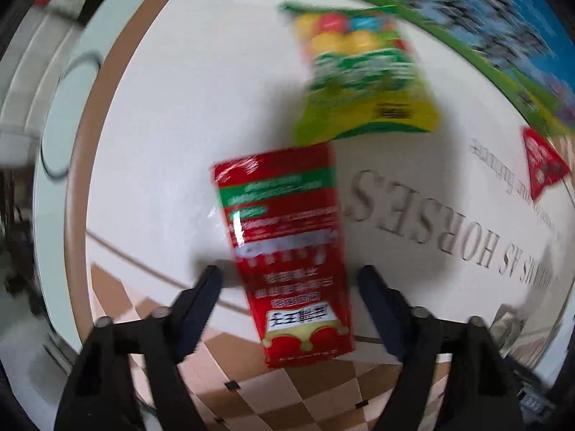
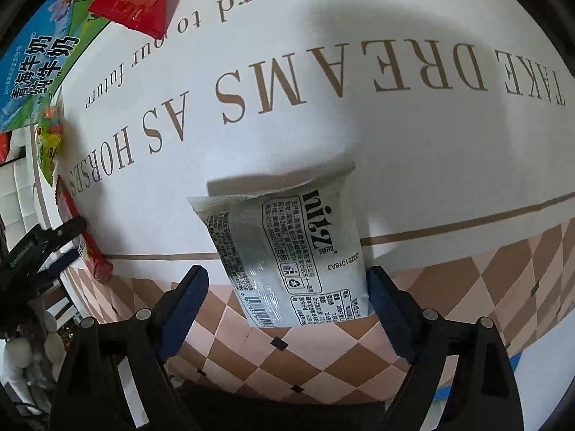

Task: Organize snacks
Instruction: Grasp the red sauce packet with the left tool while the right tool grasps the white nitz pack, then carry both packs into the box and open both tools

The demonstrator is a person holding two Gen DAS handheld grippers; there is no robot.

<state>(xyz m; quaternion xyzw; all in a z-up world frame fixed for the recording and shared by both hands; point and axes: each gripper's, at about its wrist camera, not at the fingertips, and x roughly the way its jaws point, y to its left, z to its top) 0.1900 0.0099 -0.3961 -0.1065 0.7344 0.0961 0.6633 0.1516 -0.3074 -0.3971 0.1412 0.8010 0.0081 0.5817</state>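
Below, open left gripper (image 1: 289,280) straddles glossy red packet (image 1: 287,251); open right gripper (image 2: 287,280) flanks silver pouch (image 2: 291,251).

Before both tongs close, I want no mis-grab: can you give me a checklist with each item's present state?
1. Red packet lies between the left tongs: ok.
2. Left pads touching the red packet: not ok, gaps on both sides.
3. Silver packet lies between the right tongs: ok.
4. Right pads pressing it: cannot tell, one pad is at its edge.
5. Green candy bag clear of the left tongs: ok.
6. Red packet free of the green bag: cannot tell, their ends meet.
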